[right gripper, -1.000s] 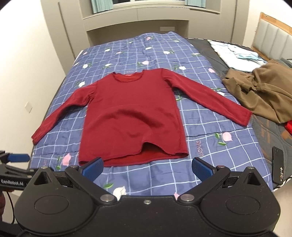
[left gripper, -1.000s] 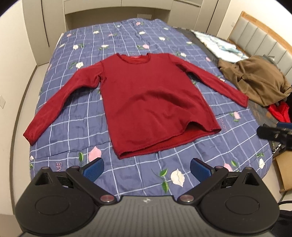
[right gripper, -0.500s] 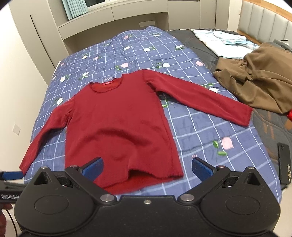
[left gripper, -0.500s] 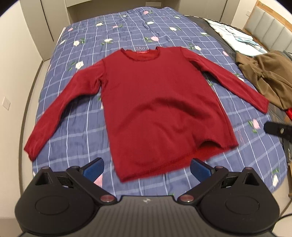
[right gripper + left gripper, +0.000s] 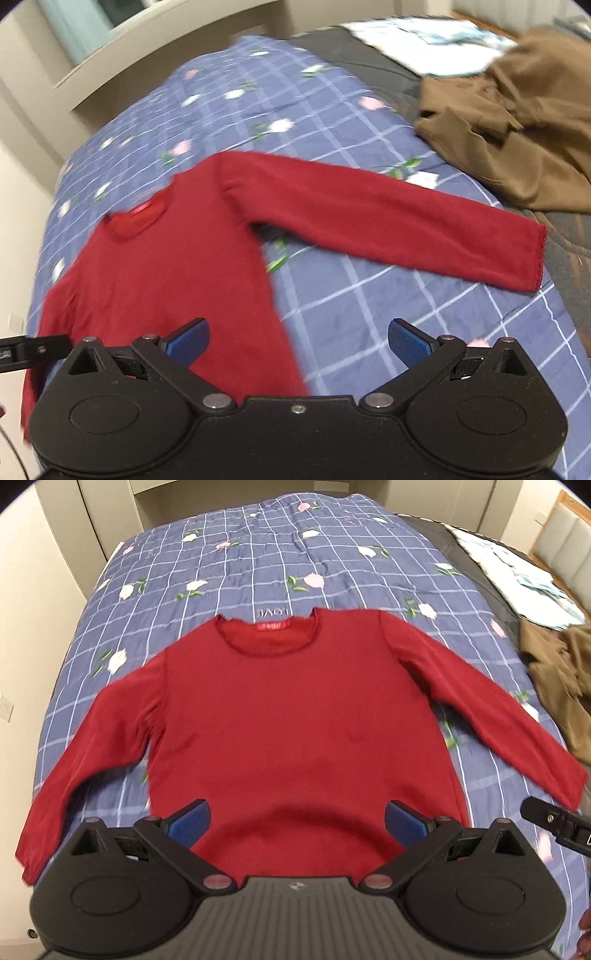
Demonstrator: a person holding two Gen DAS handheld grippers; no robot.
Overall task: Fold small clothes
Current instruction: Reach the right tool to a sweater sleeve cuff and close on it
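Note:
A red long-sleeved sweater (image 5: 295,716) lies flat on the blue checked floral quilt (image 5: 258,554), neck away from me and both sleeves spread out. My left gripper (image 5: 297,821) is open and empty above the sweater's lower body. My right gripper (image 5: 297,341) is open and empty above the sweater's right side (image 5: 166,277), with the right sleeve (image 5: 388,221) stretched out ahead towards the right. The sweater's hem is hidden under both grippers. The tip of the right gripper shows at the right edge of the left wrist view (image 5: 550,818).
A crumpled brown garment (image 5: 517,122) lies on the bed right of the sleeve cuff, also seen in the left wrist view (image 5: 561,686). A light printed cloth (image 5: 424,40) lies beyond it. Cupboards (image 5: 92,524) stand behind the bed, and a wall runs along its left side.
Both grippers have moved forward over the bed and closer to the sweater. The hem has passed out of sight beneath them. The right view has swung towards the right sleeve. The sweater has not moved.

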